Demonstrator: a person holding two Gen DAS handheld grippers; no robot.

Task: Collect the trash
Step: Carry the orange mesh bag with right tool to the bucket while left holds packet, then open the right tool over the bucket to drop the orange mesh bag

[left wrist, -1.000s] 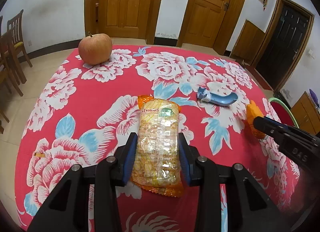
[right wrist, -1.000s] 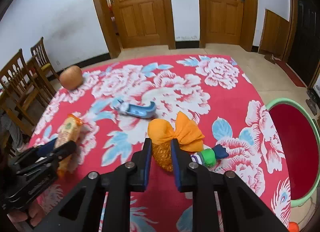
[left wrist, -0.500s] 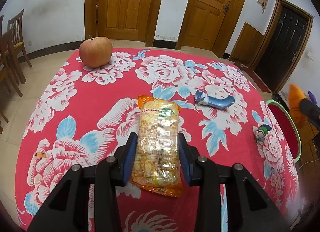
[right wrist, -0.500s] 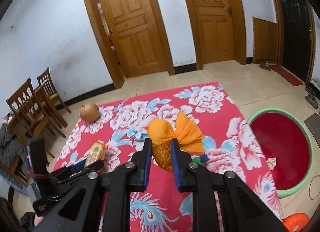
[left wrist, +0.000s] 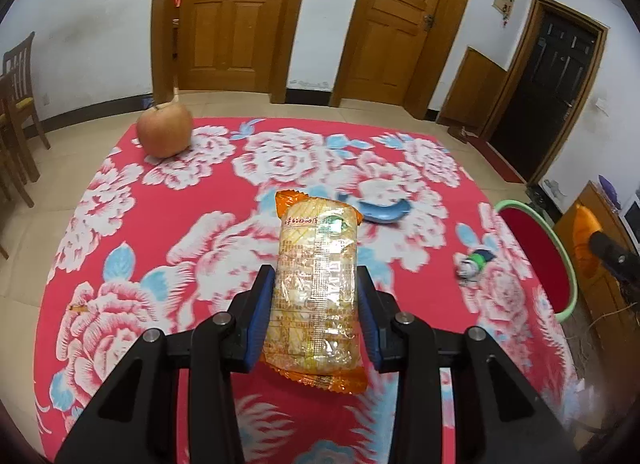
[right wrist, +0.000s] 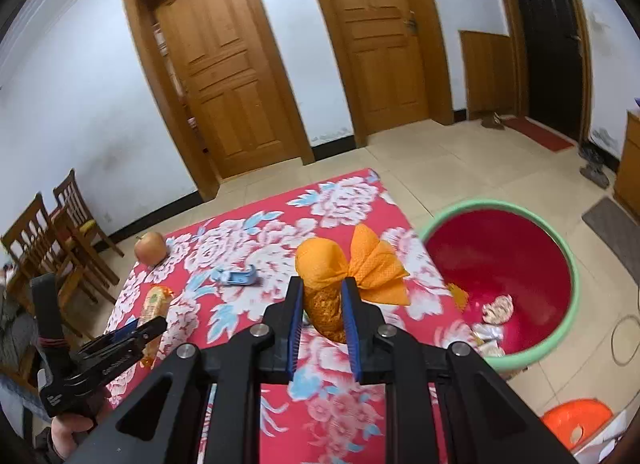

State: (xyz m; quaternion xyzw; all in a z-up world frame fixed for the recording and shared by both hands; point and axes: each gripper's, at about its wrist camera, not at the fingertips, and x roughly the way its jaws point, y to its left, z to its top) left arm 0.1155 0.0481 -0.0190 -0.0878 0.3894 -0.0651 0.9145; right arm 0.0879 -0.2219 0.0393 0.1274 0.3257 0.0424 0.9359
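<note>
My left gripper (left wrist: 315, 284) is shut on a clear packet of crackers with orange ends (left wrist: 316, 232), held just above the red floral tablecloth (left wrist: 120, 264). My right gripper (right wrist: 322, 288) is shut on an orange mesh bundle tied like a bow (right wrist: 320, 260). It hangs over the table's right edge, beside a green-rimmed red basin (right wrist: 576, 276) on the floor. In the right wrist view the left gripper (right wrist: 136, 332) and its packet (right wrist: 158, 300) show at the lower left. In the left wrist view the orange bundle (left wrist: 584, 232) shows at the far right, beyond the basin (left wrist: 560, 240).
On the cloth lie an apple (left wrist: 165, 130) at the far left corner, a blue plastic piece (left wrist: 384, 211) mid-table, and a small green and blue item (left wrist: 476, 260) near the right edge. Several wrappers (right wrist: 498, 306) lie in the basin. Wooden chairs (right wrist: 52, 232) stand left.
The right gripper has risen and swung right with the orange bundle, from over the table to beside the basin. The left gripper has lifted the cracker packet slightly off the cloth.
</note>
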